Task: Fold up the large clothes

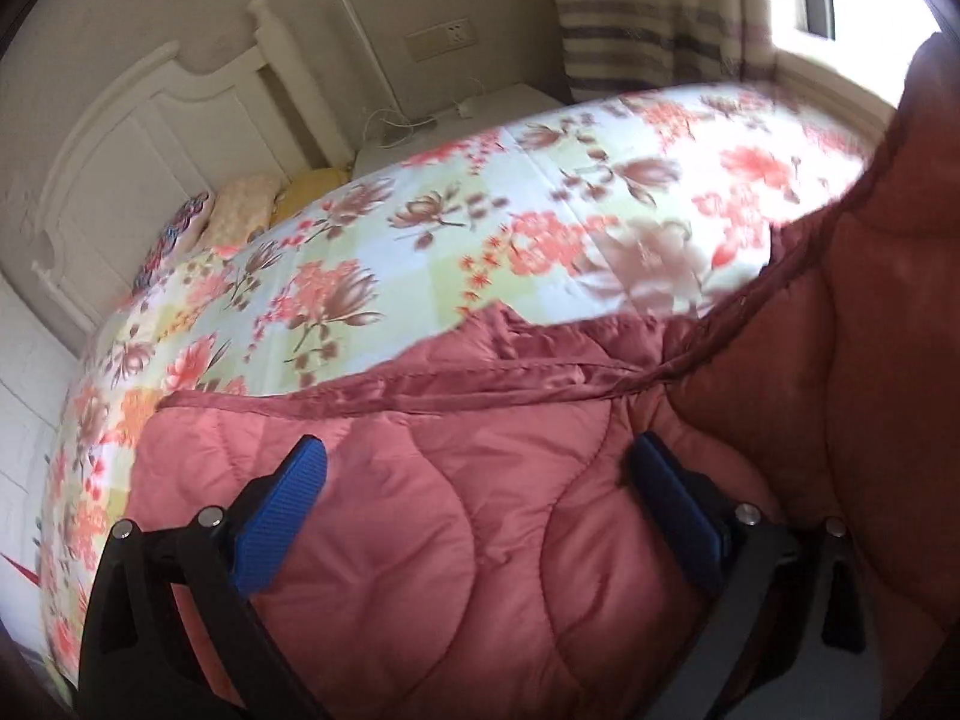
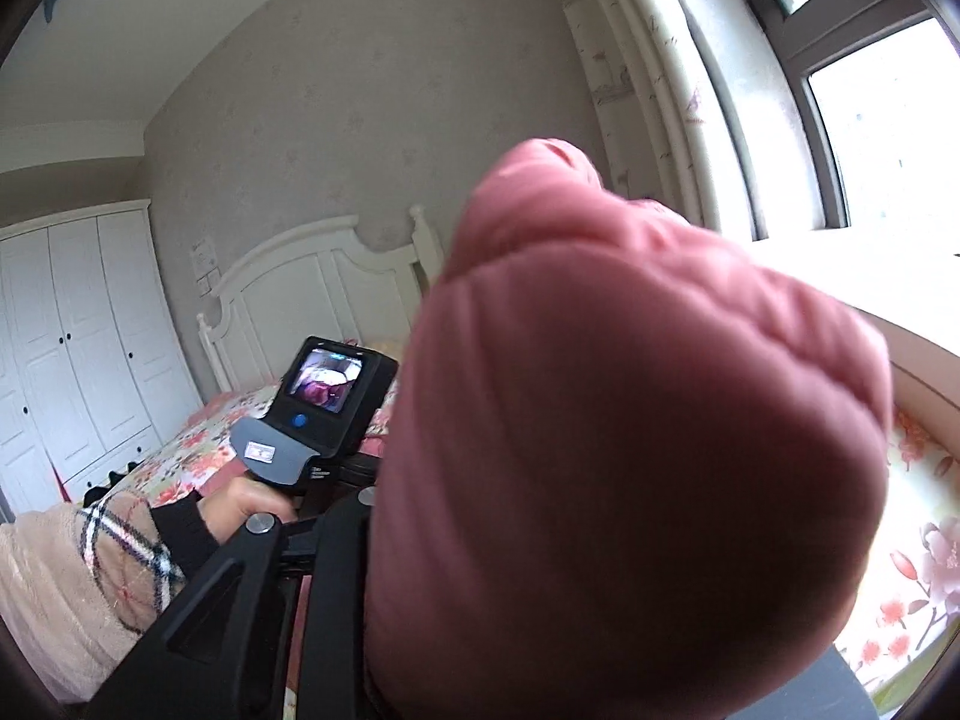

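Note:
A pink quilted coat (image 1: 468, 540) lies on the near part of the bed. My left gripper (image 1: 480, 450) hovers over it, blue pads (image 1: 288, 510) spread wide, no fabric pinched between them. On the right a fold of the coat (image 1: 870, 312) rises off the bed. In the right wrist view a bunched mass of the same coat (image 2: 630, 450) bulges in front of the lens and hides my right gripper's fingers. Only its black frame (image 2: 252, 600) shows, and the raised cloth looks gripped there. A hand (image 2: 252, 504) in a plaid-cuffed sleeve holds the left gripper's screen unit (image 2: 330, 384).
The bed has a floral cover (image 1: 420, 228) with pillows (image 1: 246, 210) at a white headboard (image 1: 150, 138). A nightstand (image 1: 480, 114) with cables stands beside it. A striped curtain (image 1: 648, 18) and window (image 2: 870, 120) are at the right, and a white wardrobe (image 2: 78, 348) at the left.

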`<state>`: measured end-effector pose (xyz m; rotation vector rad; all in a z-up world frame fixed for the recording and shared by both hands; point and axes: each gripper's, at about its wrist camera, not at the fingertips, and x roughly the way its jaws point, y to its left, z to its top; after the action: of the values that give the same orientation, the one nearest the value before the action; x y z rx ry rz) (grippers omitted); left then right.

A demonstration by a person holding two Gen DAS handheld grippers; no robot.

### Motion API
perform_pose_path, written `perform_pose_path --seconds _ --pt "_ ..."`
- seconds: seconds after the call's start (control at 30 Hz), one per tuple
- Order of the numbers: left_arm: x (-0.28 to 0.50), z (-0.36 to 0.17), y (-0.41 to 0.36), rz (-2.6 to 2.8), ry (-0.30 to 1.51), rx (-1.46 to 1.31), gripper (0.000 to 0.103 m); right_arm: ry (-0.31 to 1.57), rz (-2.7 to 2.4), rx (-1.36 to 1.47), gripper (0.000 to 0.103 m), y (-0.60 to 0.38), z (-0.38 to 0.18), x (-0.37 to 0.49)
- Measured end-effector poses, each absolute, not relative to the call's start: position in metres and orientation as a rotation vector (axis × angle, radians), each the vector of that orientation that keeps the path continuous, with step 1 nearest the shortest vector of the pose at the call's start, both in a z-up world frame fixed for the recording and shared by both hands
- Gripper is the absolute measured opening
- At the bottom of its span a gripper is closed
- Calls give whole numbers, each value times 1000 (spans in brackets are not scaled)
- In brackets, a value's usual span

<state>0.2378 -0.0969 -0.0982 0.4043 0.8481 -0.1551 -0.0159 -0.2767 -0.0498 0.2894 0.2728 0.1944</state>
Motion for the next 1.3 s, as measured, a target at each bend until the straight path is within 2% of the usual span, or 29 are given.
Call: perform_pose_path --seconds 0.13,0.2,0.33,0.43,0.53,0.67,0.8,0.9,1.0,1.1,1.23,1.3 --pt "187 -55 -58 -138 693 320 100 278 183 292 32 -280 -49 -20" --pt "151 -50 -43 -159 643 307 100 282 176 300 32 -282 -49 -16" --pt "118 -83 -56 -221 674 367 101 292 167 320 32 -279 -48 -16" --pt "107 -108 -69 -191 623 386 101 307 173 316 32 -275 -47 -15" --pt "107 -100 -71 -196 635 410 99 303 158 253 32 -267 -43 -16" --pt "86 -72 -56 -204 534 328 100 301 153 239 33 -265 -38 -17" --pt "84 -108 -72 -268 611 408 101 302 144 232 33 -258 -38 -18" --pt "88 -102 -66 -301 633 384 100 320 149 197 33 -248 -36 -16" --pt "89 -70 -36 -282 562 331 100 302 138 142 33 -240 -31 -19" --pt "107 -49 31 -122 521 238 100 311 124 118 33 -234 -27 -20" --pt "142 -64 121 75 589 97 100 315 86 28 33 -213 -24 -21" --pt "153 -77 147 95 630 34 96 317 68 -22 33 -200 -20 -19"
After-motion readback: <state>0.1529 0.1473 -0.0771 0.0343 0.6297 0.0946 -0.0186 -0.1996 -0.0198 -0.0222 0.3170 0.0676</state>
